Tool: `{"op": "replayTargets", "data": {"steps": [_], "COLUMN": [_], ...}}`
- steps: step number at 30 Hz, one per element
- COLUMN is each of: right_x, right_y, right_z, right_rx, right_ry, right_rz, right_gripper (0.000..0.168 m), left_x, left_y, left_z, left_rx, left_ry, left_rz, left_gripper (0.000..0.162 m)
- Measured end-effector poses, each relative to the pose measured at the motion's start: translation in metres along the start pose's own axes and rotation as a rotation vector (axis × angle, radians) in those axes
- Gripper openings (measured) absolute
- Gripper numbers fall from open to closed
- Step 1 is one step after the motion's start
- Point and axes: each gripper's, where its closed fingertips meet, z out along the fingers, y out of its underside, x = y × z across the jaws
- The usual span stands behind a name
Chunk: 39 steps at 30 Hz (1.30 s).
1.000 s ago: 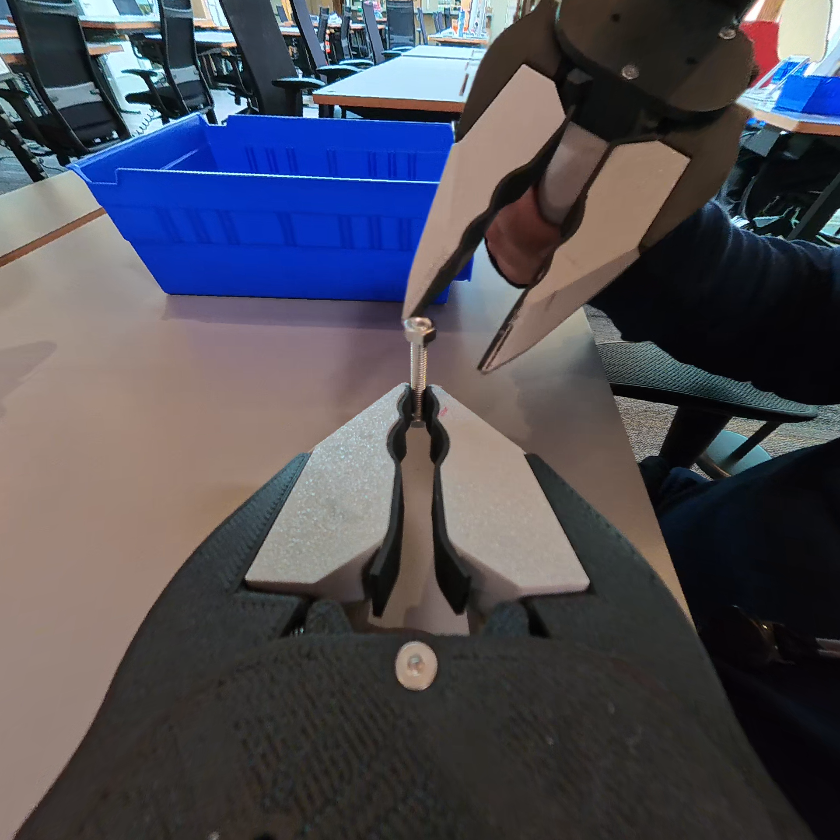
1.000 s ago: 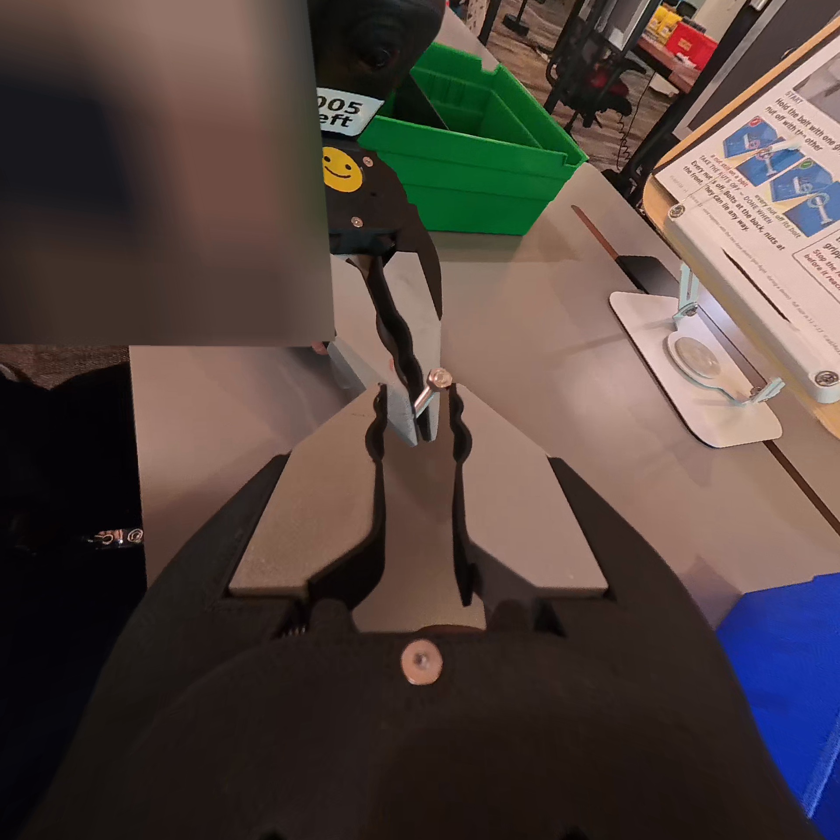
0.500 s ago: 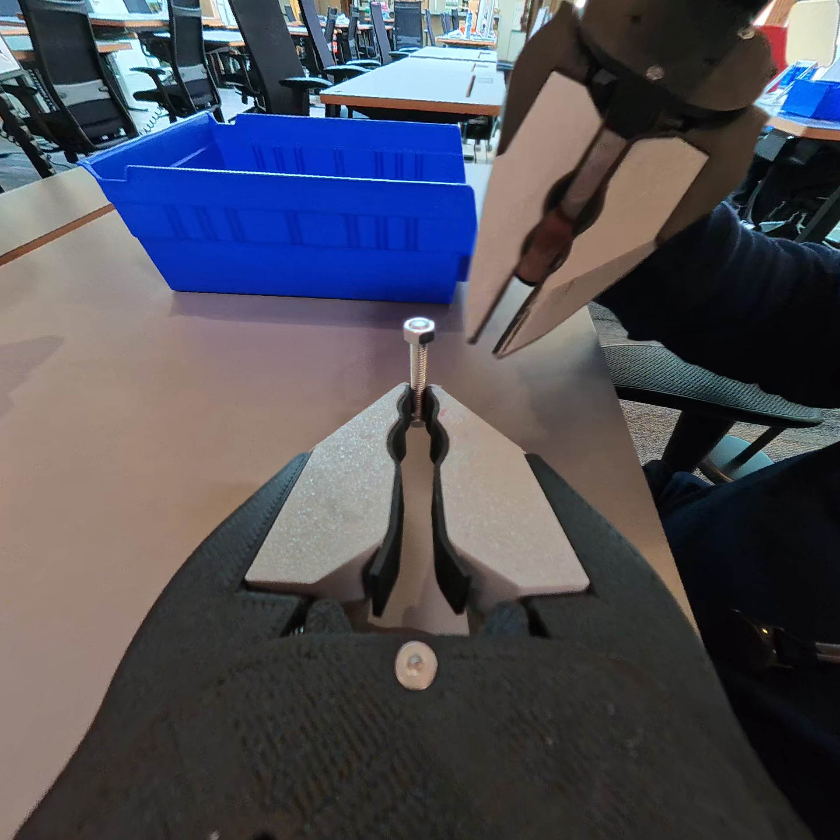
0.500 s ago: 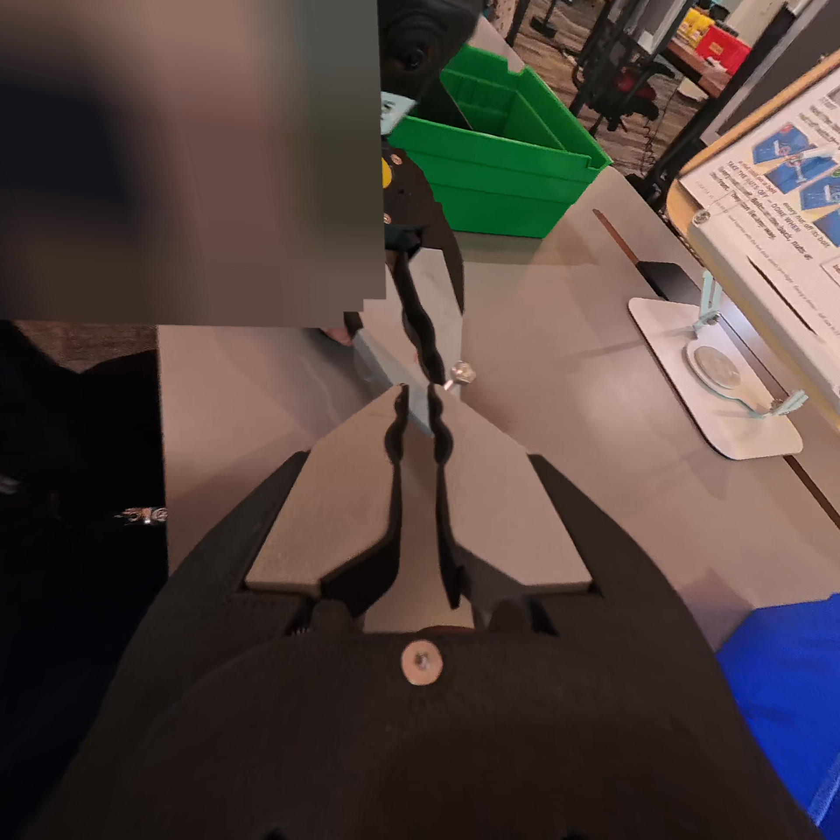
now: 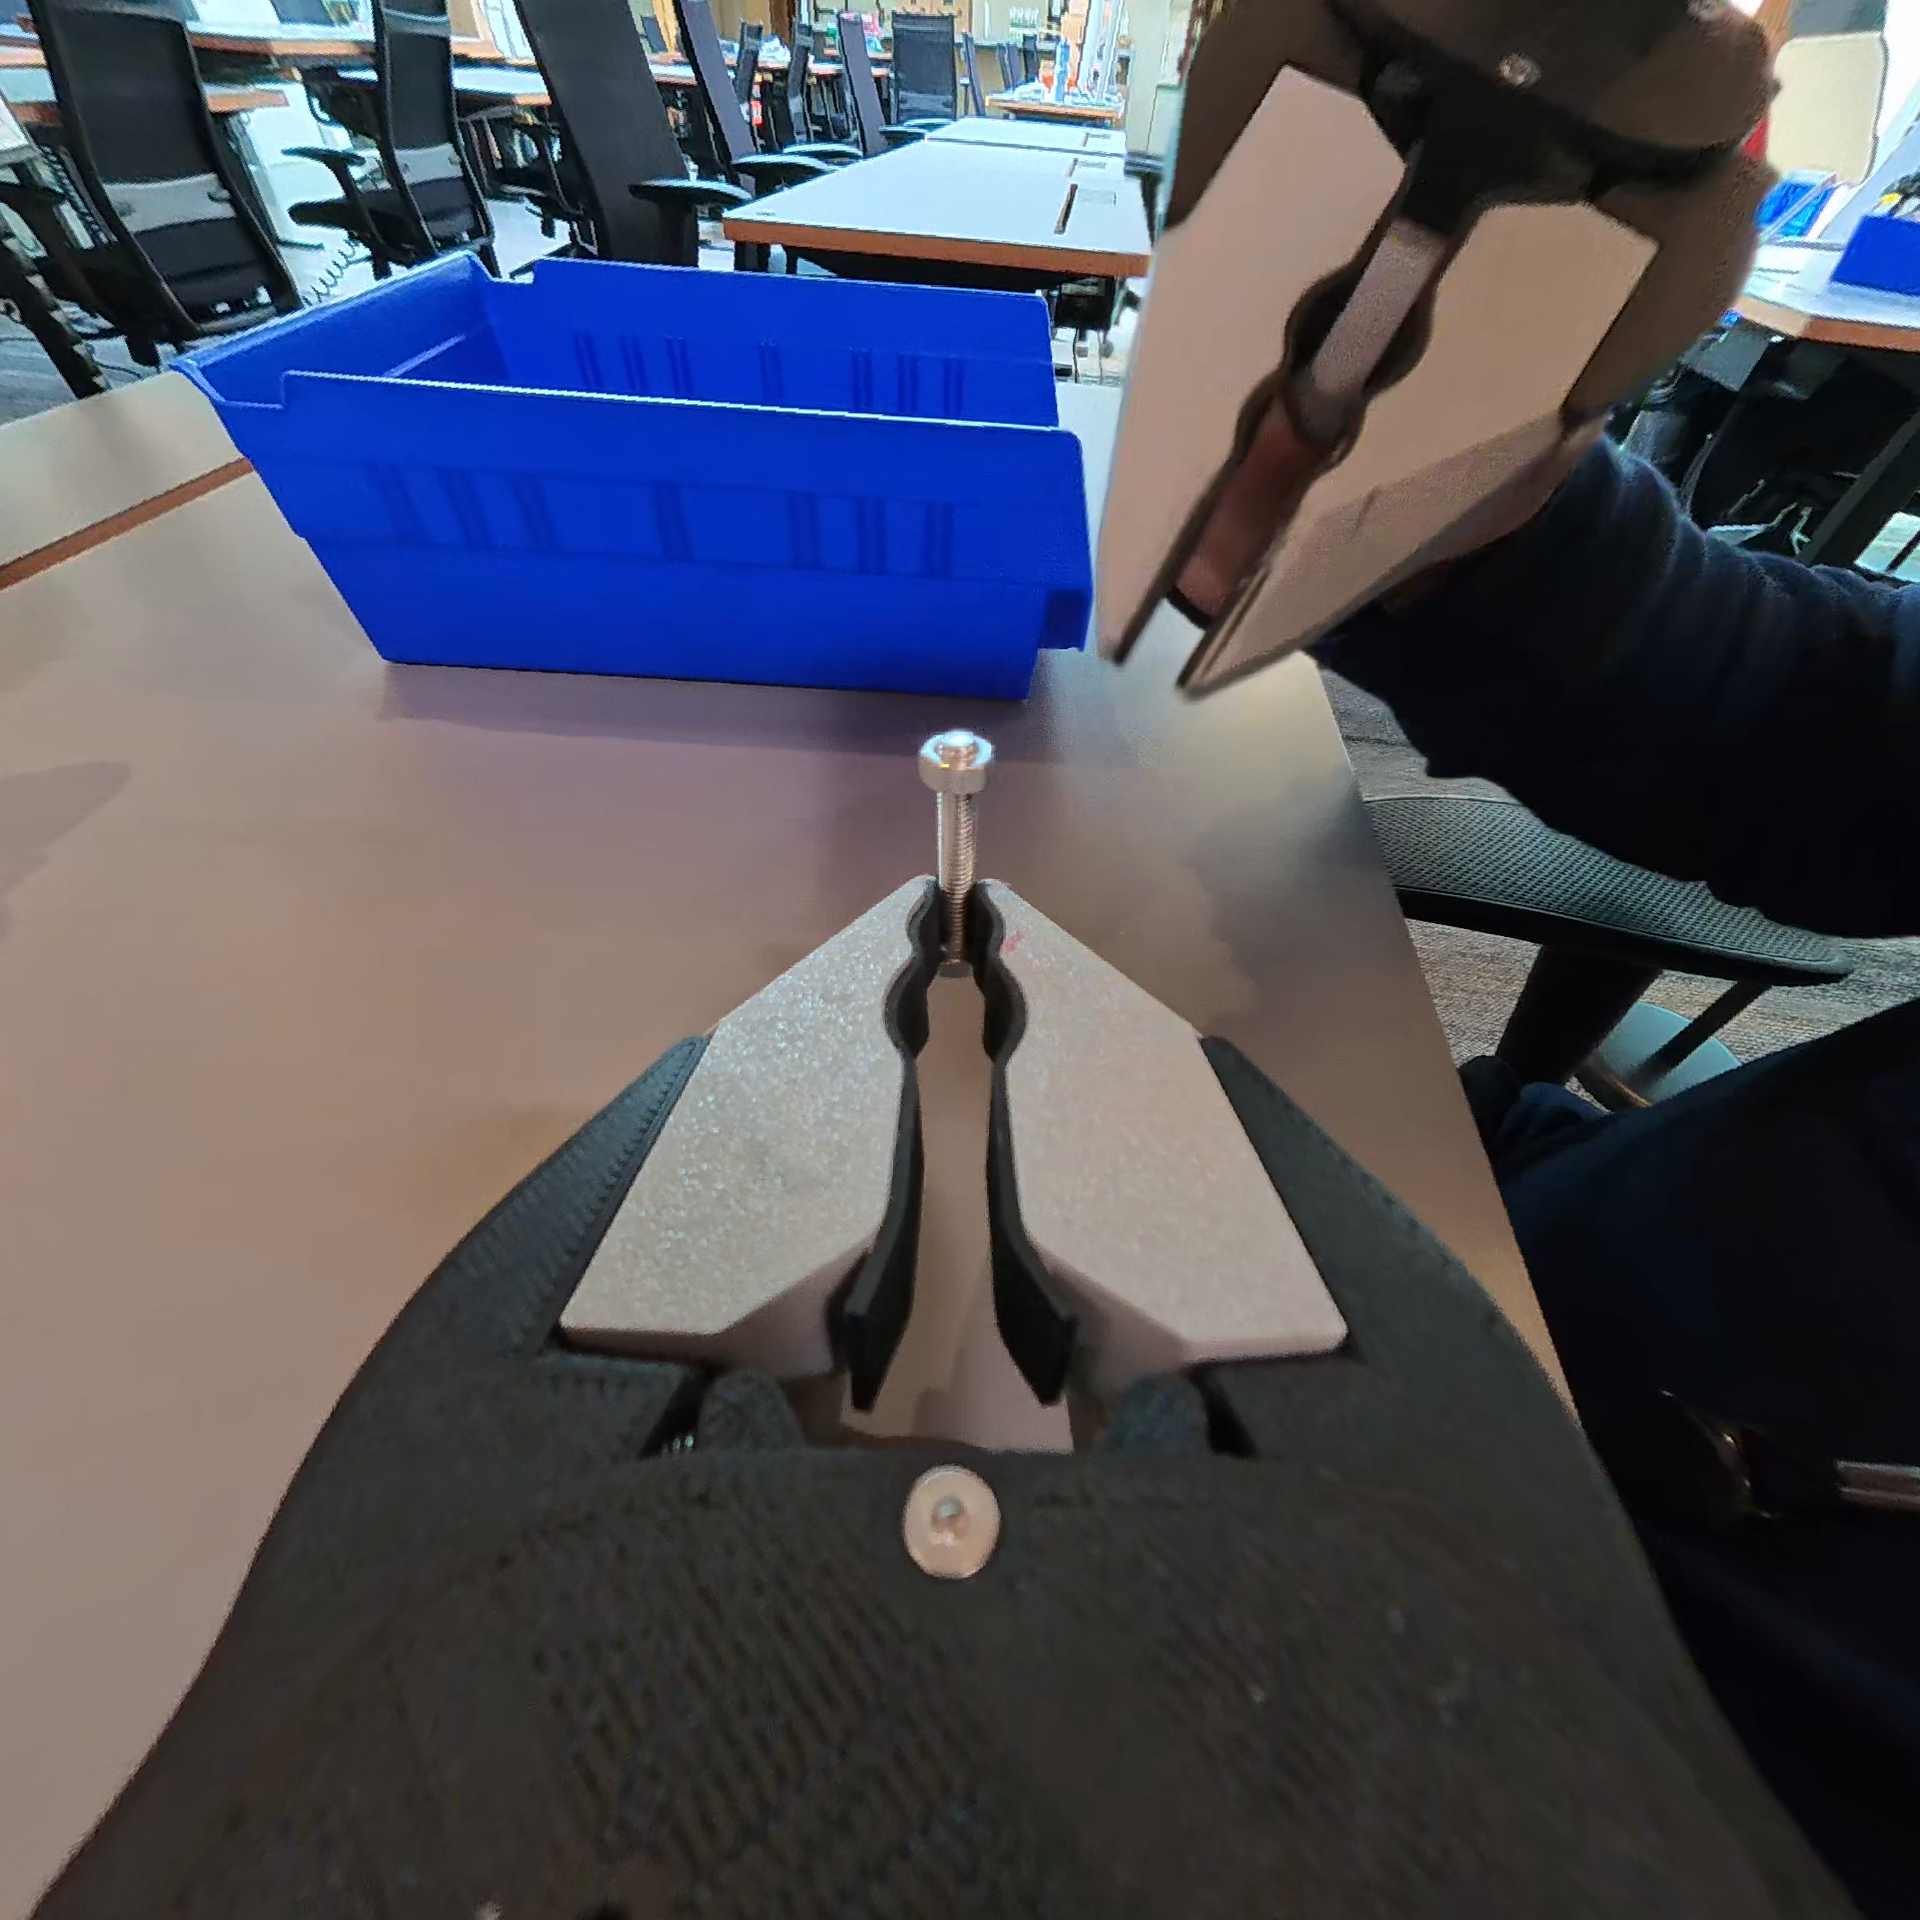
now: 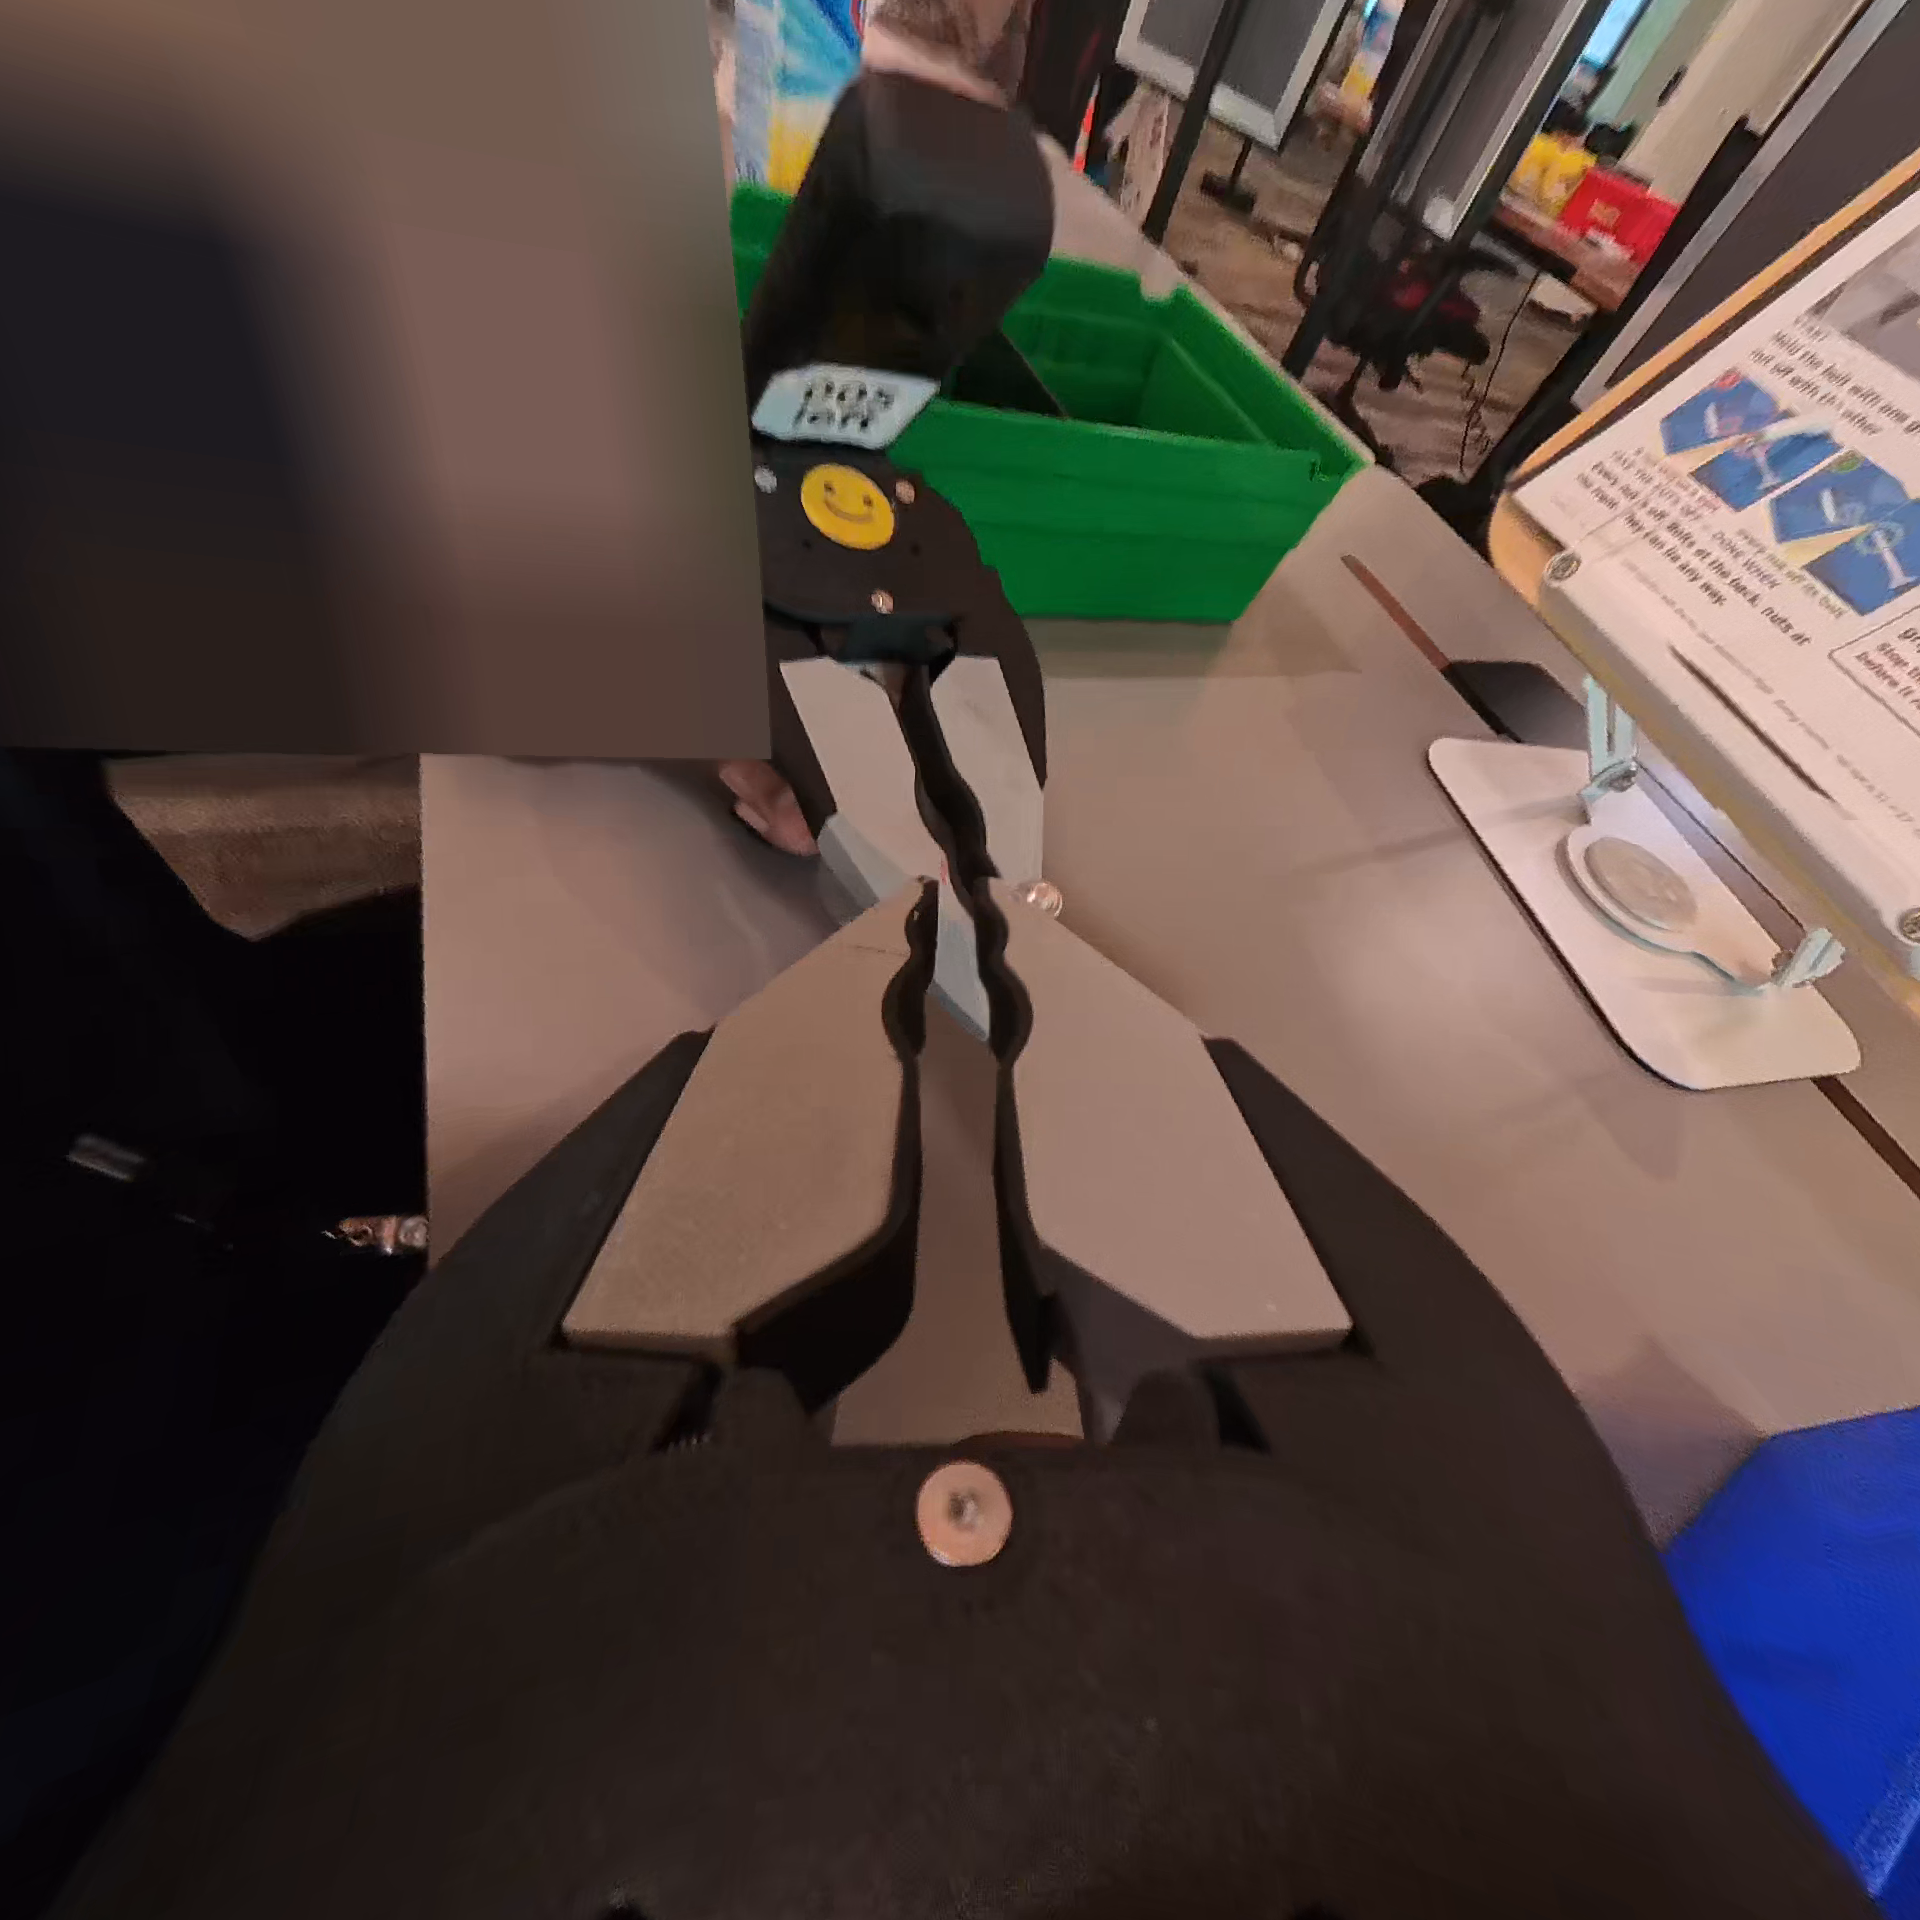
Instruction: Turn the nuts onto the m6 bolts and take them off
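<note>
My left gripper (image 5: pixel 954 906) is shut on the lower shaft of a silver bolt (image 5: pixel 954 831), which it holds upright above the table (image 5: pixel 416 987). A hex piece (image 5: pixel 954 764) sits on the bolt's top end; I cannot tell whether it is a nut or the head. My right gripper (image 5: pixel 1151 670) hangs above and to the right of the bolt, clear of it. Its jaws are drawn almost together and nothing shows between them. In the right wrist view my right gripper (image 6: pixel 961 899) points at the left gripper's fingers (image 6: pixel 1003 769), with the bolt's top (image 6: pixel 1039 896) just beyond.
A blue bin (image 5: pixel 675 540) stands behind the bolt; its corner shows in the right wrist view (image 6: pixel 1797 1621). A green bin (image 6: pixel 1122 520) sits at the far table end. An instruction board on a white stand (image 6: pixel 1621 914) is at the right. A dark-sleeved arm (image 5: pixel 1662 707) and a chair (image 5: pixel 1579 894) are beside the table edge. Some 6 cm of space lies between my two pairs of fingers.
The right gripper was open with a fingertip at the bolt's top; it has narrowed and moved up and to the right, away from it. The left gripper still holds the bolt upright.
</note>
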Motion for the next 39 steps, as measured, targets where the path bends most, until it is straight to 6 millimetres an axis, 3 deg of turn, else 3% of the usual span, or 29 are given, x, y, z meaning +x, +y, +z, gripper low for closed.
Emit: {"op": "replayTargets", "data": {"steps": [4, 7, 10, 12, 13, 18, 21, 24, 25, 26, 29, 31, 35, 38, 39], "right_x": [0.017, 0.012, 0.004, -0.004, -0.006, 0.015, 0.014, 0.002, -0.005, -0.009, 0.008, 0.02, 0.014, 0.002, -0.005], "right_y": [0.006, 0.018, 0.021, 0.016, 0.012, 0.018, 0.022, 0.019, 0.017, 0.011, 0.006, 0.012, 0.017, 0.016, 0.011], "right_z": [0.005, 0.02, 0.021, 0.012, 0.008, 0.012, 0.023, 0.018, 0.013, 0.007, 0.0, 0.005, 0.022, 0.018, 0.011], "right_rx": [-0.02, -0.066, -0.07, -0.034, -0.004, -0.023, -0.033, -0.015, 0.001, 0.04, 0.087, 0.065, 0.034, 0.038, 0.069], "right_ry": [0.057, 0.023, -0.006, -0.049, -0.058, 0.014, -0.005, -0.073, -0.12, -0.148, -0.077, -0.028, -0.072, -0.121, -0.167], "right_rz": [0.028, 0.044, 0.044, 0.045, 0.055, 0.119, 0.137, 0.16, 0.162, 0.174, 0.221, 0.257, 0.276, 0.258, 0.25], "right_gripper": [0.025, 0.031, 0.03, 0.007, 0.005, 0.032, 0.034, 0.031, 0.004, 0.0, 0.015, 0.027, 0.037, 0.032, 0.01], "left_x": [0.002, 0.001, -0.002, -0.006, -0.006, -0.002, -0.002, -0.006, -0.008, -0.009, -0.006, -0.002, -0.003, -0.009, -0.012], "left_y": [0.001, 0.0, 0.0, 0.0, 0.0, 0.001, 0.0, 0.0, 0.0, 0.0, 0.0, 0.001, 0.001, 0.0, 0.001], "left_z": [0.001, 0.001, 0.0, -0.001, -0.001, 0.0, 0.0, -0.001, -0.002, -0.002, -0.002, 0.0, 0.0, -0.002, -0.002], "left_rx": [-0.006, -0.002, 0.003, 0.0, 0.001, -0.007, -0.004, 0.002, 0.002, 0.002, -0.001, -0.005, -0.005, 0.0, -0.001], "left_ry": [0.002, 0.0, -0.012, -0.028, -0.024, -0.015, -0.015, -0.028, -0.04, -0.036, -0.022, -0.01, -0.018, -0.039, -0.052], "left_rz": [0.016, 0.012, 0.009, 0.001, -0.005, 0.011, 0.008, 0.002, -0.002, -0.011, -0.009, 0.006, 0.004, -0.005, -0.015], "left_gripper": [0.003, 0.003, 0.003, 0.003, 0.003, 0.003, 0.003, 0.003, 0.003, 0.003, 0.003, 0.003, 0.003, 0.003, 0.003]}}
